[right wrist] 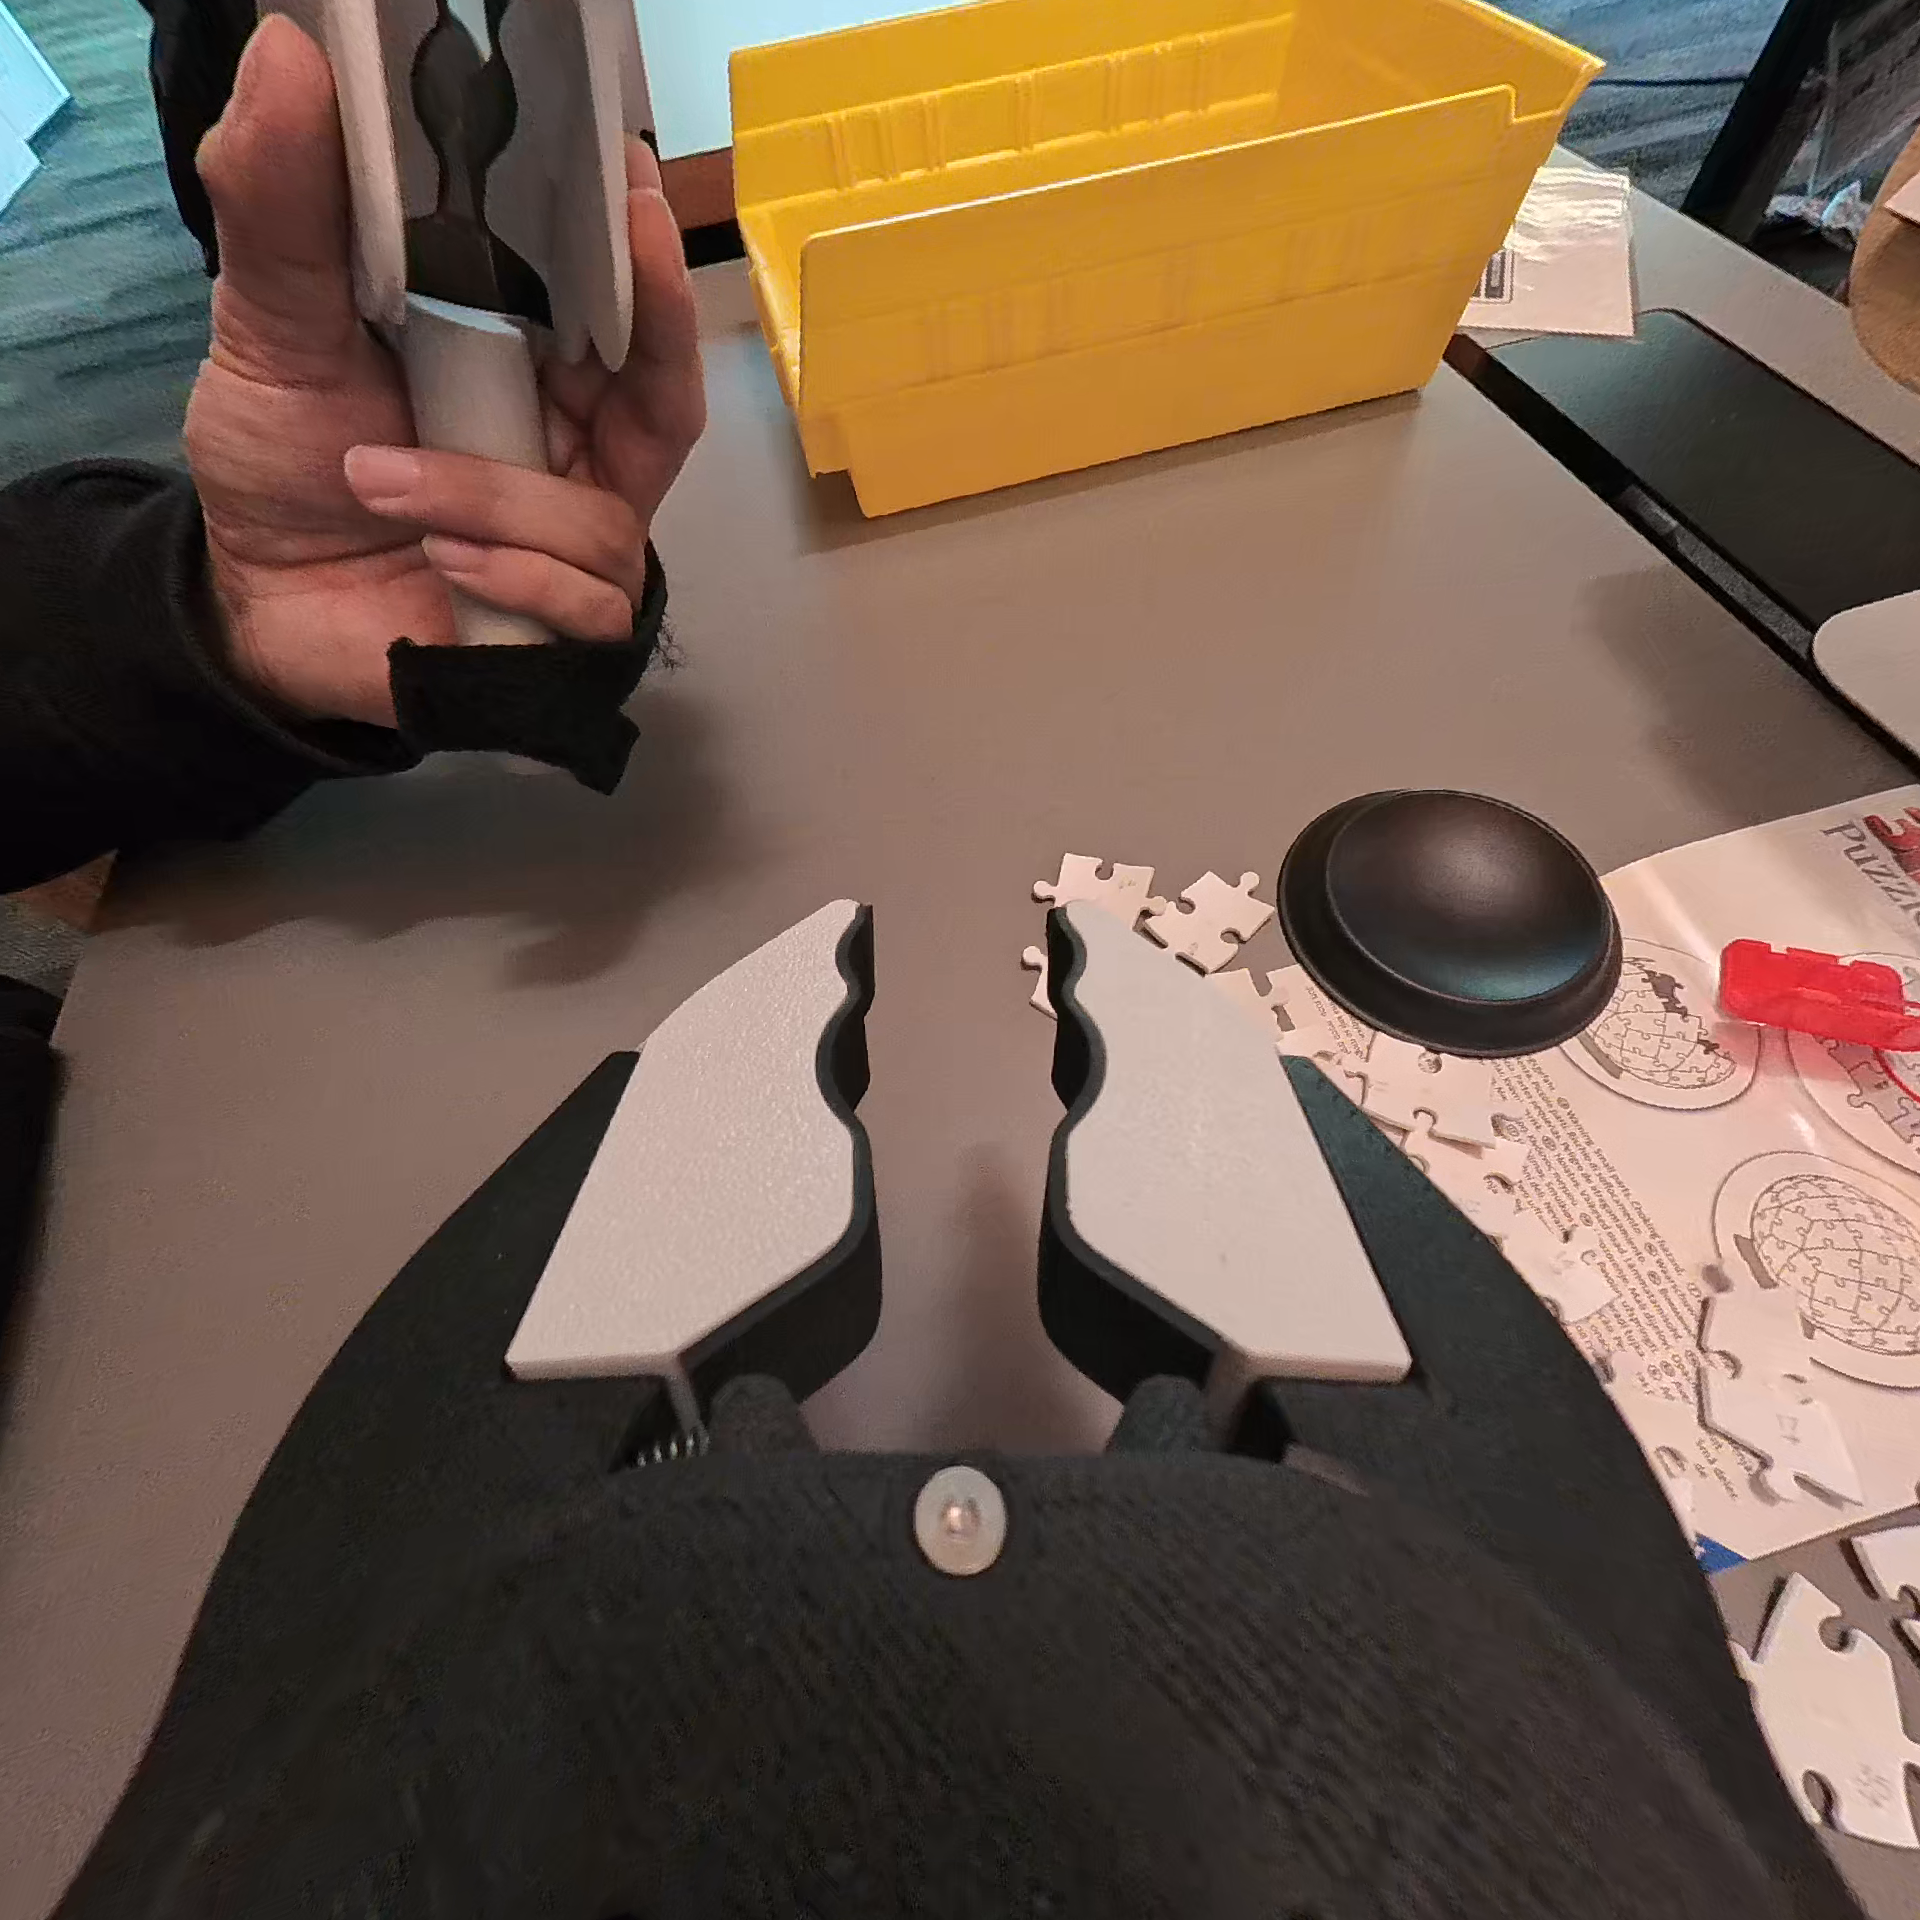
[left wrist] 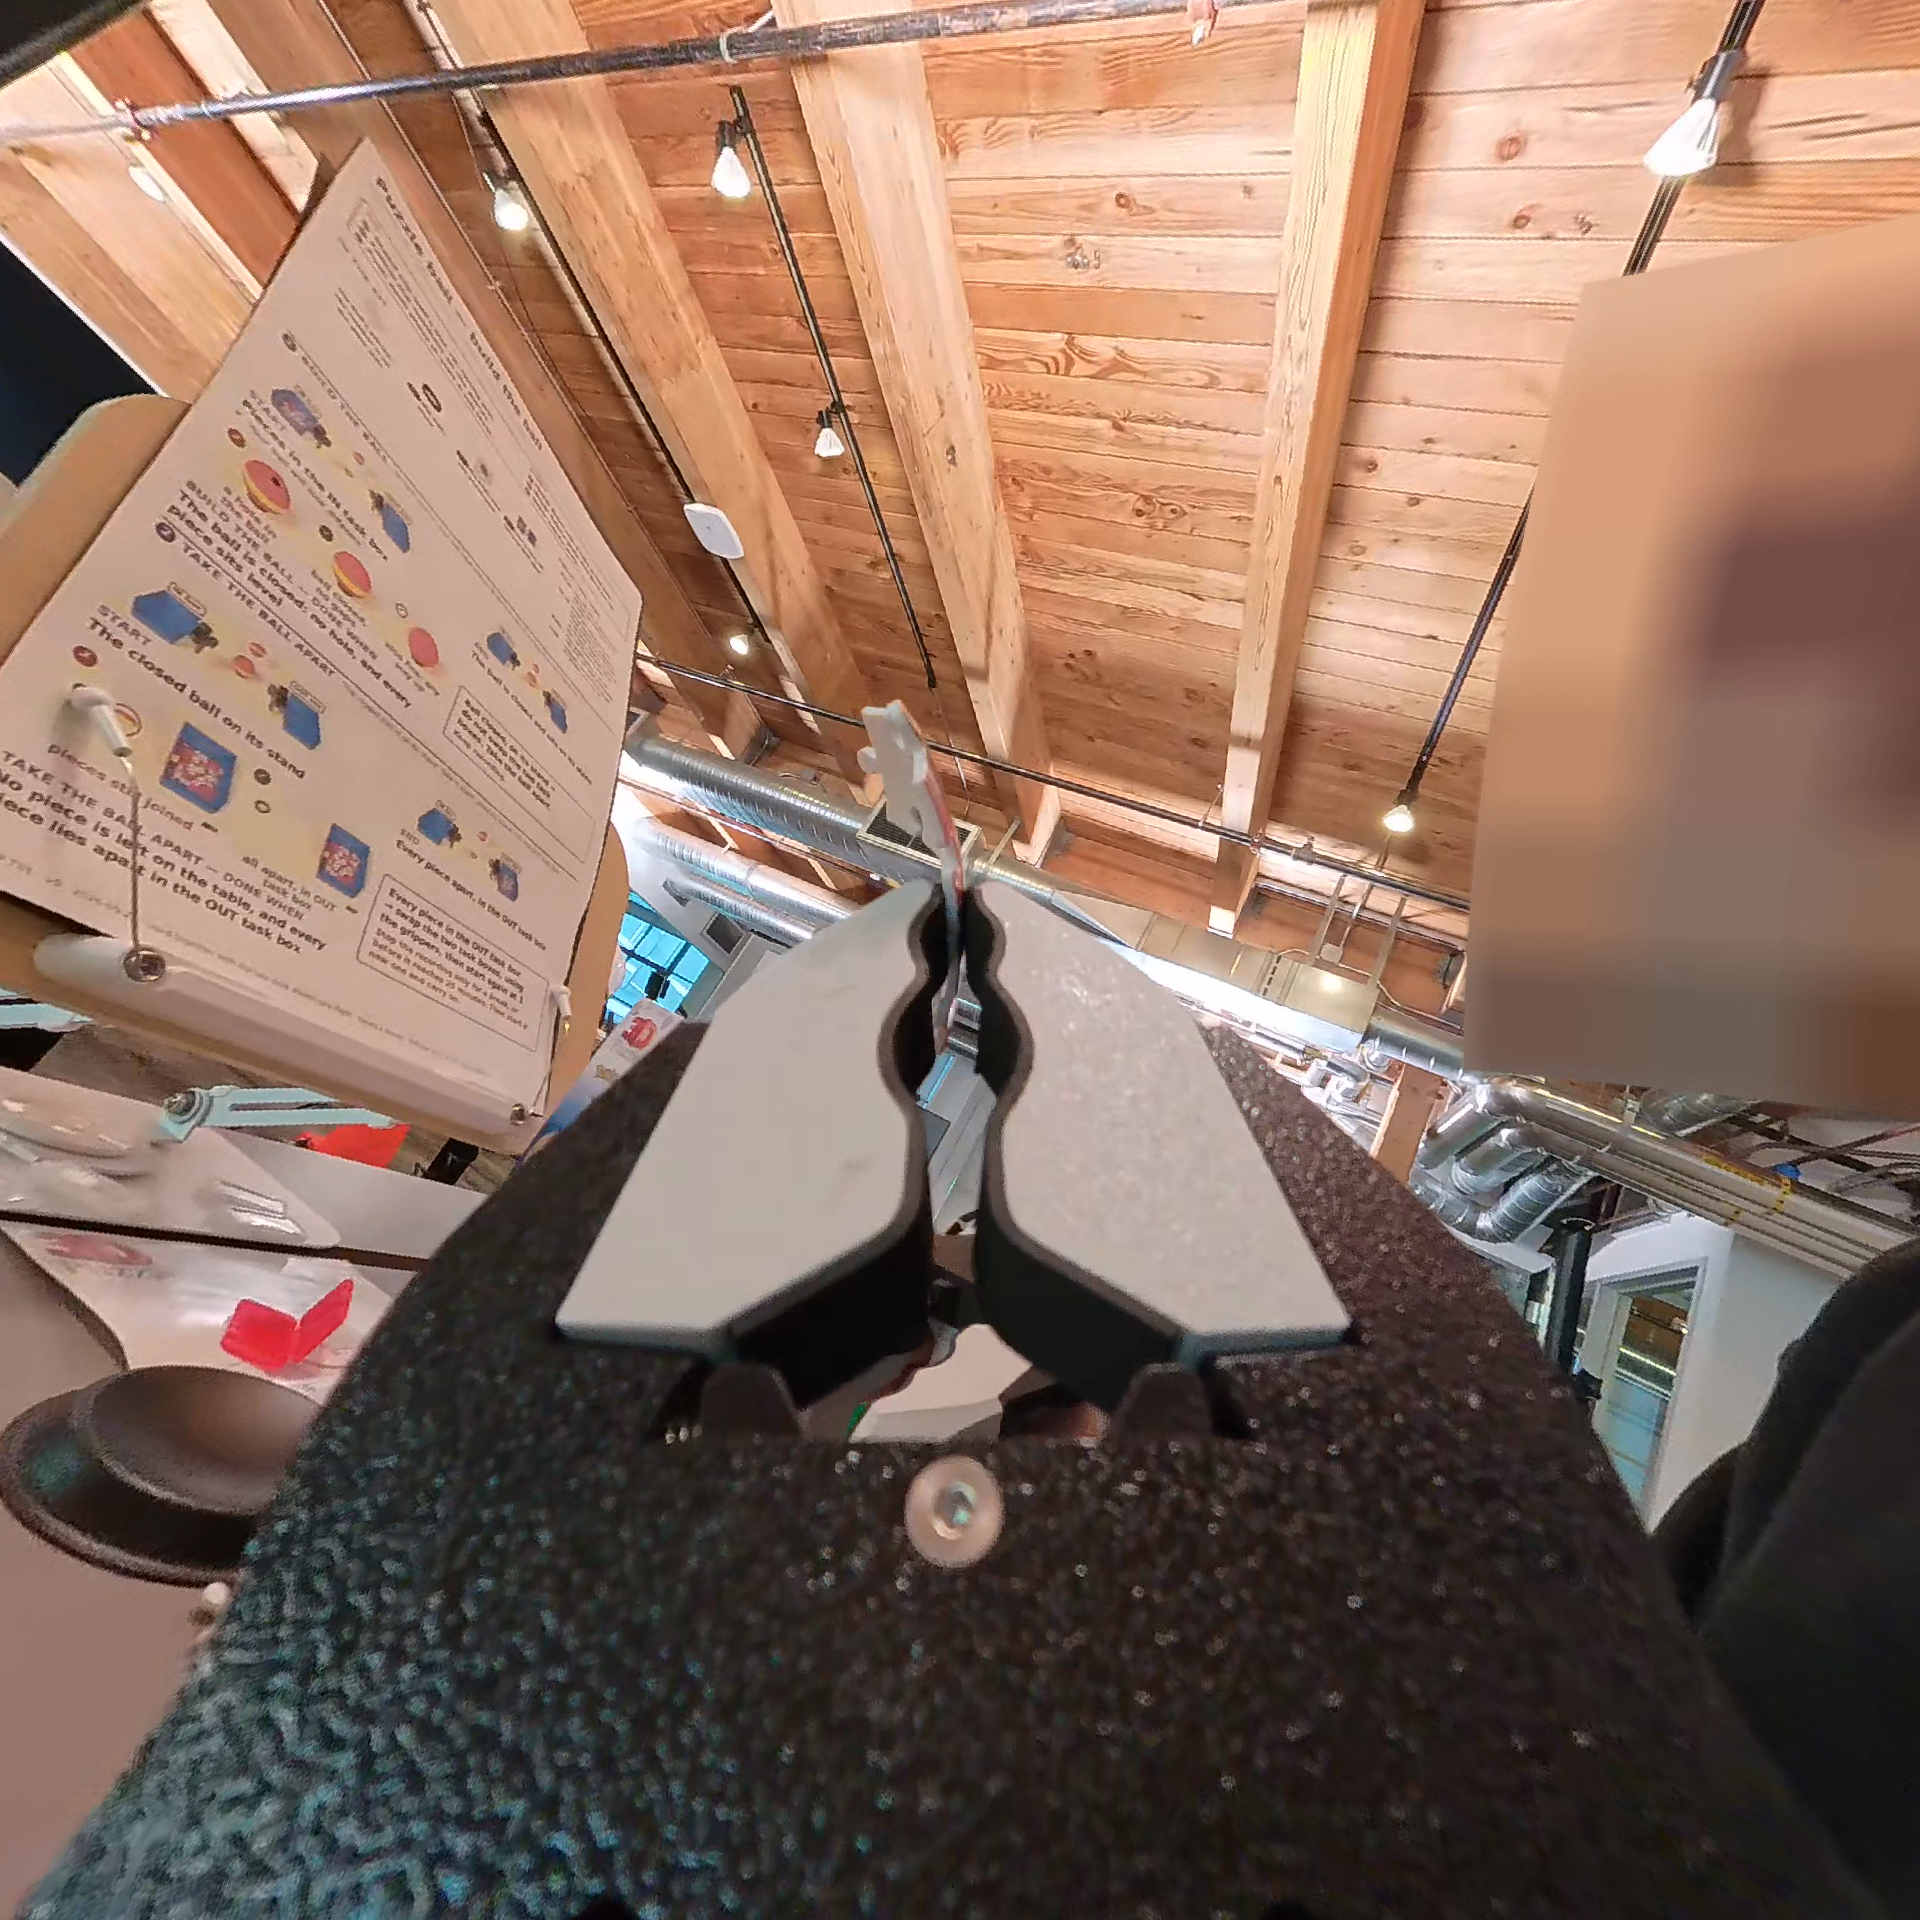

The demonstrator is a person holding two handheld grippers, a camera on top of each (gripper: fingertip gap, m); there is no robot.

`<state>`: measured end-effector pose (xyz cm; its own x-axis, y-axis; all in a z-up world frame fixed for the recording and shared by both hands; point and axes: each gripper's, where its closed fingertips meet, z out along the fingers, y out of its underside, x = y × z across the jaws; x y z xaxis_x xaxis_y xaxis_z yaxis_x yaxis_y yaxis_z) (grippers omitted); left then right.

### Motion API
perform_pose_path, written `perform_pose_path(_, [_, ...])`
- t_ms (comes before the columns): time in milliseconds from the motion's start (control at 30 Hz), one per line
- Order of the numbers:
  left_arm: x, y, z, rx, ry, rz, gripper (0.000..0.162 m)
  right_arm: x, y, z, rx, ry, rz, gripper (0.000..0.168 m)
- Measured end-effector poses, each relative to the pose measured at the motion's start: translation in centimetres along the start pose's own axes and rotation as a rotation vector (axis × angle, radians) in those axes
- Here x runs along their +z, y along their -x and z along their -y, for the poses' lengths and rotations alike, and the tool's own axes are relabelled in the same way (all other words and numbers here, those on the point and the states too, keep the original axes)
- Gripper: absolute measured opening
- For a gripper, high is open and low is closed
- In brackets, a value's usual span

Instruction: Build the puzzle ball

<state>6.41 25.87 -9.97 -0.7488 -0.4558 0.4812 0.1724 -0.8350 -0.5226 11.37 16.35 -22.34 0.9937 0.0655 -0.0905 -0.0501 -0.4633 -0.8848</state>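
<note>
The big grey table [right wrist: 935, 644] holds everything. At the far side sits a yellow bin [right wrist: 1122, 281]. I cannot see into it from here. Nearer, on the right, a paper sheet with drawings [right wrist: 1683, 1174] lies flat. A round black stand [right wrist: 1449, 925] rests partly on that sheet. A small red clip thing [right wrist: 1808, 1003] lies on the sheet just past the stand.

White puzzle pieces [right wrist: 1205, 920] lie loose on the table beside the stand. More of them lie on the sheet. No ball is built at this point. The stand has nothing on it.

The person's left hand [right wrist: 416, 436] lifts the left gripper [left wrist: 961, 904] high, tipped up toward the wooden ceiling. Its fingers are pinched tight on one single puzzle piece [left wrist: 904, 779]. The piece sticks up past the tips. It shows white on one face and a bit of red along the edge.

The right gripper [right wrist: 956, 935] hangs low over the table. Its fingers stand wide apart with nothing between them. One tip is just beside the loose pieces.

I think the job has only just begun. The person seems to be looking over the first piece. Next, I guess the right gripper needs to pinch a second piece from the pile. It should grab it by the edge. Then the two pieces must be lined up, knob to hole. The pieces look thin and flat, so picking one off the table could be tricky.
</note>
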Motion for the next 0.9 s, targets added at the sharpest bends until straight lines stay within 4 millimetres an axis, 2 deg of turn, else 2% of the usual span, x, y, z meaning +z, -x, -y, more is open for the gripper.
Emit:
perform_pose_path(233, [0.4, -0.8, -0.4, -0.019, 0.014, -0.034, 0.001, 0.1, 0.2, -0.2, 0.005, -0.002, 0.011, 0.032])
perform_pose_path(900, [0.9, -1.3, -1.9, 0.014, 0.107, -0.037, 0.001, 0.1, 0.4, -0.4, 0.018, -0.005, 0.031, 0.031])
